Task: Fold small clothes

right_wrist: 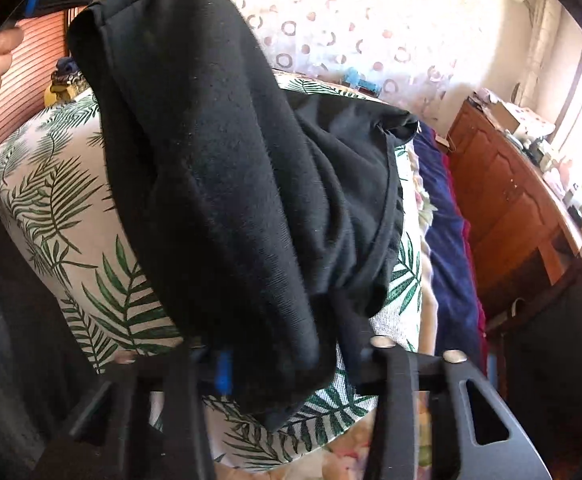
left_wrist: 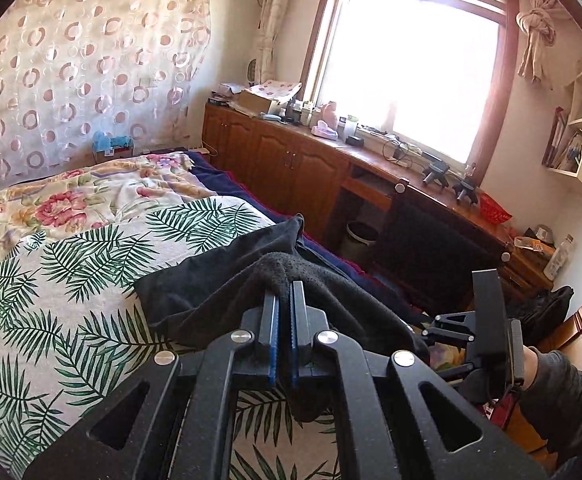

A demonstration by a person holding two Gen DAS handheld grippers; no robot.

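- Left gripper (left_wrist: 284, 288): pressed together, pinching a bunched fold of the black garment (left_wrist: 227, 280) right at the tips.
- Right gripper (right_wrist: 287, 364): partly closed around a hanging lobe of the same cloth, blue pad just beside the fabric; firm pinch or not, cannot tell.
- Just beyond both tips: garment lifted at the near end, far part resting on the palm-leaf sheet (left_wrist: 71, 280).
- Step in hand, by judgement: raising and gathering the piece for a fold.
- Next, likely: secure the right-side grip, spread the cloth flat.
- Farther off: wooden cabinets (left_wrist: 283, 152).
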